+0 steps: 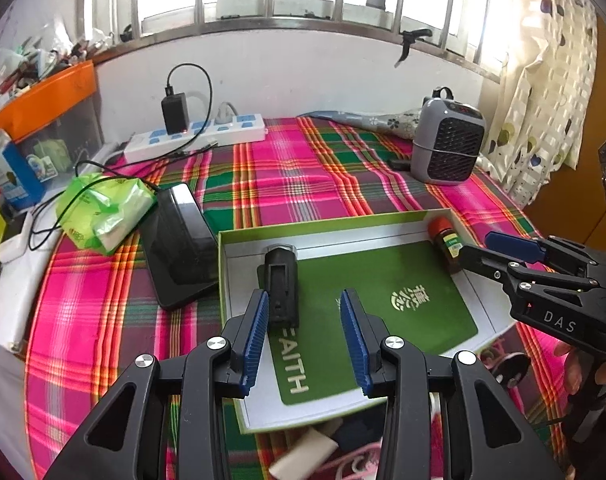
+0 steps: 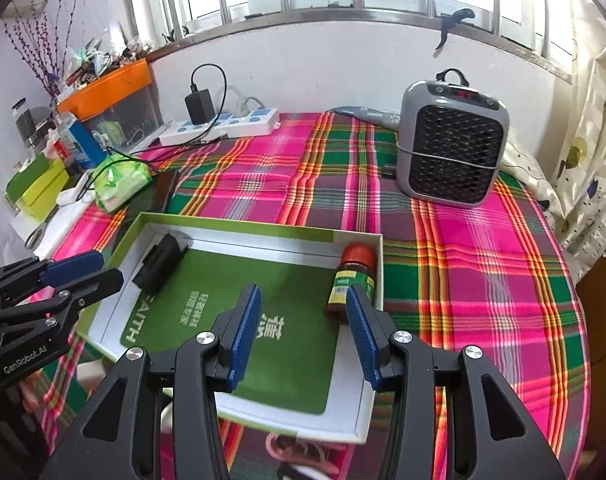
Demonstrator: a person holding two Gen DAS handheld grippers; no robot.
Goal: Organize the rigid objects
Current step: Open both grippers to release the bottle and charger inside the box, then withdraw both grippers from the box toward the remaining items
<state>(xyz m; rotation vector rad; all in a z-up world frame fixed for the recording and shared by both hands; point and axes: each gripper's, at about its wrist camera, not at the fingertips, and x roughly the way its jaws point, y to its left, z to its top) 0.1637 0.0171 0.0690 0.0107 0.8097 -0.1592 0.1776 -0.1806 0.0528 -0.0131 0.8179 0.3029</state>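
A shallow box (image 1: 327,227) (image 2: 239,222) with a green inner panel lies on the plaid tablecloth. A black cylindrical object (image 1: 281,284) (image 2: 159,264) lies in its left part, and a small red-capped bottle (image 1: 447,242) (image 2: 353,280) lies on its side in the right corner. My left gripper (image 1: 305,300) stands open over the box, its left pad just beside the black object's near end. My right gripper (image 2: 303,294) is open too, its right pad close to the bottle. Neither holds anything. Each gripper shows in the other's view, the right (image 1: 487,248) and the left (image 2: 103,268).
A grey heater (image 2: 451,148) (image 1: 447,140) stands at the back right. A black case (image 1: 179,248), a green packet (image 1: 103,208) (image 2: 121,180), a power strip (image 1: 195,136) (image 2: 223,124) and cluttered boxes sit at the left. A white block (image 1: 303,456) lies at the near edge. A curtain (image 1: 543,92) hangs right.
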